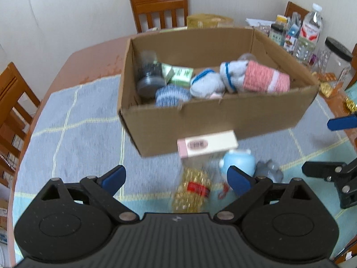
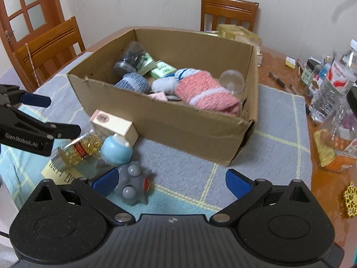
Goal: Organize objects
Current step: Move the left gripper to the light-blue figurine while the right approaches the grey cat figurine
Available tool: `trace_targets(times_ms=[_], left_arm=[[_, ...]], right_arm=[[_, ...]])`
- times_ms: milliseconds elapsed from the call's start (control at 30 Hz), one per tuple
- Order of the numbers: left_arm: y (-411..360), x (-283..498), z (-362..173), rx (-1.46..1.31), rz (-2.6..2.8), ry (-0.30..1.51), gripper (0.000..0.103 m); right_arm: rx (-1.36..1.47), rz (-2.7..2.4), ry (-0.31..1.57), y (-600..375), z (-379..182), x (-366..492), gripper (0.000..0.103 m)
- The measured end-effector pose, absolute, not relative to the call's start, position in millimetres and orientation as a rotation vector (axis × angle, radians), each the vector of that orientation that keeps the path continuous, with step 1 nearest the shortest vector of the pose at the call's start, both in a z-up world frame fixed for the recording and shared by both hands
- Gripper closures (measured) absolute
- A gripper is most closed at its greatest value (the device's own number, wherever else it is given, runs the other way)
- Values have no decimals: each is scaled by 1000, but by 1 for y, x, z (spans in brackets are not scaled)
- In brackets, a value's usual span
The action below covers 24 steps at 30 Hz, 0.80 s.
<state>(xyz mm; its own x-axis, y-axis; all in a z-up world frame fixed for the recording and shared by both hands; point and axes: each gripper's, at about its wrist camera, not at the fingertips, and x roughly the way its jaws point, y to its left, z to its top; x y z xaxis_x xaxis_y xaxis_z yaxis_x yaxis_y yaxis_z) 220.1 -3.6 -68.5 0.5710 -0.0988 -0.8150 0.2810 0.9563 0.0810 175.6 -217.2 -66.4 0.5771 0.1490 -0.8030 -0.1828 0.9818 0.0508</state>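
An open cardboard box (image 1: 200, 120) (image 2: 189, 134) on the blue cloth holds rolled socks, a pink sock roll (image 1: 265, 79) (image 2: 207, 93), a dark jar (image 1: 148, 76) and a green packet. In front of it lie a pink-and-cream carton (image 1: 207, 146) (image 2: 113, 125), a clear jar of gold pieces (image 1: 193, 192) (image 2: 78, 150), a light blue round toy (image 1: 239, 162) (image 2: 116, 148) and a grey knobbed toy (image 1: 268, 170) (image 2: 133, 182). My left gripper (image 1: 176, 178) is open above the gold jar. My right gripper (image 2: 171, 182) is open, its left finger beside the grey toy.
Wooden chairs (image 1: 159, 10) (image 2: 48, 49) stand around the brown table (image 1: 89, 60). Bottles, jars and packets (image 1: 309, 31) (image 2: 330, 84) crowd the right side. A yellow note (image 2: 60, 175) lies under the gold jar. A gold ornament (image 2: 351, 197) rests near the right edge.
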Motion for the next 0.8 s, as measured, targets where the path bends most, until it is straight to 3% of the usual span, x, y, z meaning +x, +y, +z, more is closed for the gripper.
trace_targets(times_ms=[800], left_arm=[[41,216,-87,151,-231,972,5]], right_arm=[[-71,279,1014,-154,-105,197,0]])
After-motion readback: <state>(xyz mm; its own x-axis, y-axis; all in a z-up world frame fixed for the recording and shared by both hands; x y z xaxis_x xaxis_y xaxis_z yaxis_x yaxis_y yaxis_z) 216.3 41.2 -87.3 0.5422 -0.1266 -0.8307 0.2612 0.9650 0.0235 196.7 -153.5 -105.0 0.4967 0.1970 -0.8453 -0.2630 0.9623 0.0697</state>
